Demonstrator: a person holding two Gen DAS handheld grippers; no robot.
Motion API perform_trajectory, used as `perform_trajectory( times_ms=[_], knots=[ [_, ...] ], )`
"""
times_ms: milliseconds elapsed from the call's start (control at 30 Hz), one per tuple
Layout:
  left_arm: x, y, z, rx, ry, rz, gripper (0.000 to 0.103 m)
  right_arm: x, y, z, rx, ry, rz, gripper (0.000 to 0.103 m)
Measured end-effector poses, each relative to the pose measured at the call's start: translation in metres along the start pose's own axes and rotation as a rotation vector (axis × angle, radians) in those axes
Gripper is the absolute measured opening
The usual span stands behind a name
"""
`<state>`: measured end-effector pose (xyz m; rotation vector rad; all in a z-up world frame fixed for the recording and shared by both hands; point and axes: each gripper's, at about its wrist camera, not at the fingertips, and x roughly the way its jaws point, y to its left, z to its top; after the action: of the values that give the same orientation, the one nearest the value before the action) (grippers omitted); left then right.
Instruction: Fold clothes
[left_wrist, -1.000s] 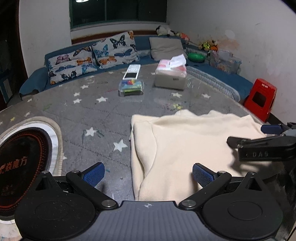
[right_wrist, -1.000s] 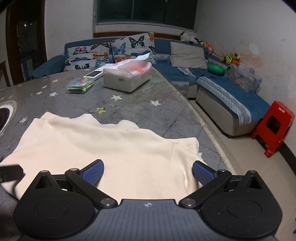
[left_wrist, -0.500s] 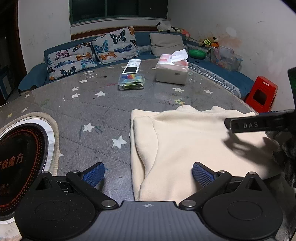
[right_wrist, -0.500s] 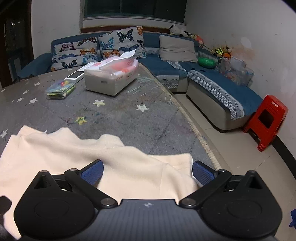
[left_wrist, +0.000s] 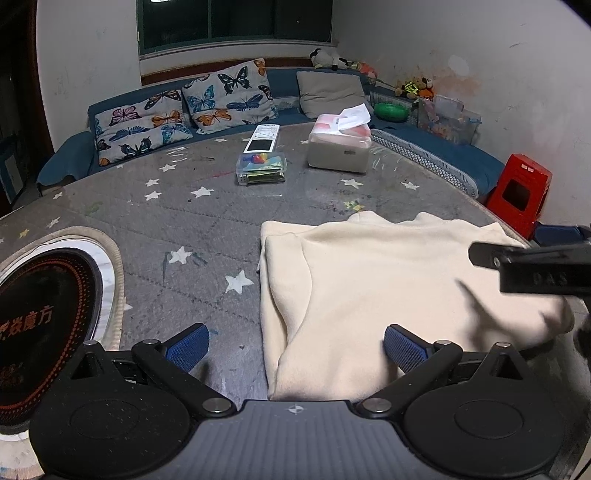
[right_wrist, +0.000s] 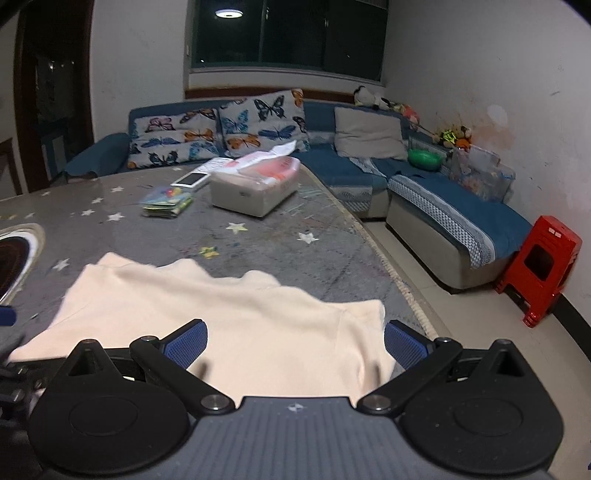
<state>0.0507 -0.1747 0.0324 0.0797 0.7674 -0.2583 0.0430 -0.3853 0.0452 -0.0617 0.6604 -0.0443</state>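
Garment flat on the desk, both tongs wide

Garment (left_wrist: 388, 280), cream and fleecy, lies folded on the grey star-printed desk (left_wrist: 207, 221) near its right-hand edge. Compared with half a second ago, the right tongs (right_wrist: 295, 341) have dropped lower and reach further over the cloth, so more of it shows between the blue pads; in the left view their black finger now sits lower, over the cloth's right part, and throws a shadow there. The left tongs (left_wrist: 295, 345) have hardly shifted. Both are spread wide and hold nothing. The left ones straddle the cloth's near left edge, one pad over bare desk, the other over fabric. The right ones straddle its near right corner.

The cloth's left side shows a soft doubled fold; its far edge is wavy. Its right side lies close to the desk's curved rim, past which is tiled floor and a red stool (right_wrist: 539, 269). To the left, bare desk runs to a round black inset (left_wrist: 40, 317) ringed in white. Far back, well apart from the cloth, stand a tissue box (left_wrist: 340, 147), a clear case (left_wrist: 261, 169) and a remote (left_wrist: 261, 137).
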Motion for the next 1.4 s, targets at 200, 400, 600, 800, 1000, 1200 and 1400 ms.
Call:
perform_trajectory(
  times_ms=[200,400,600,800,1000,1200,1400],
  knots=[
    [-0.012,0.001,-0.005,0.001,-0.02,-0.006,0.103,-0.027,0.008,-0.017,-0.007,-0.032,0.013,0.103],
    [-0.024,0.004,-0.011,0.0,-0.03,-0.009,0.103,-0.05,0.013,-0.033,0.025,-0.061,0.018,0.103],
    [-0.037,0.008,-0.019,-0.008,-0.041,-0.01,0.103,-0.071,0.016,-0.045,0.052,-0.093,0.019,0.103],
    [-0.049,0.007,-0.026,-0.007,-0.049,-0.023,0.103,-0.088,0.026,-0.054,0.038,-0.131,-0.016,0.103],
    [-0.057,0.006,-0.034,0.002,-0.058,-0.025,0.103,-0.098,0.032,-0.064,0.045,-0.132,-0.023,0.103],
    [-0.064,0.005,-0.041,0.006,-0.062,-0.027,0.103,-0.106,0.031,-0.071,0.078,-0.128,-0.027,0.103],
    [-0.071,0.005,-0.047,0.009,-0.068,-0.034,0.103,-0.113,0.031,-0.077,0.095,-0.123,-0.027,0.103]
  ],
)
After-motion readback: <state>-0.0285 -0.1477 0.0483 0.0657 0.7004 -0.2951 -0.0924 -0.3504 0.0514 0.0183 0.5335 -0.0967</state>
